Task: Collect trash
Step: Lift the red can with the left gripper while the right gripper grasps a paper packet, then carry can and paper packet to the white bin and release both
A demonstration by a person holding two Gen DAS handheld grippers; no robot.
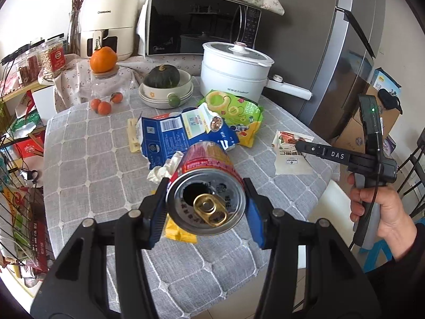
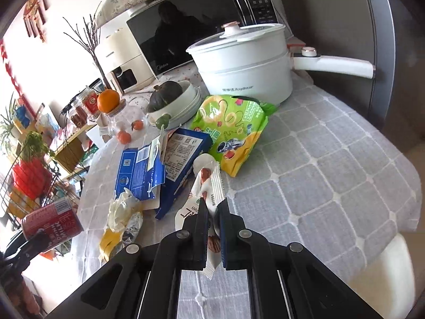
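Observation:
My left gripper [image 1: 205, 188] is shut on a red drink can [image 1: 207, 186], held above the table with its opened top facing the camera; the can also shows in the right wrist view [image 2: 51, 223]. My right gripper [image 2: 213, 204] is shut on a white snack wrapper [image 2: 209, 186], lifted slightly off the cloth; the wrapper also shows in the left wrist view [image 1: 289, 154], at the right gripper's [image 1: 298, 145] tips. A torn blue carton [image 1: 172, 135], a green-yellow snack bag [image 1: 236, 114], a crumpled tissue [image 1: 166, 167] and a yellow wrapper [image 1: 180, 232] lie on the grey checked tablecloth [image 1: 87, 164].
A white electric pot [image 1: 236, 71] with a long handle, a bowl with a dark squash [image 1: 164, 85], small oranges [image 1: 105, 105], a glass jar, a microwave [image 1: 196, 21] and an air fryer stand at the back. A fridge [image 1: 342, 53] is at right, a wire rack [image 1: 16, 212] at left.

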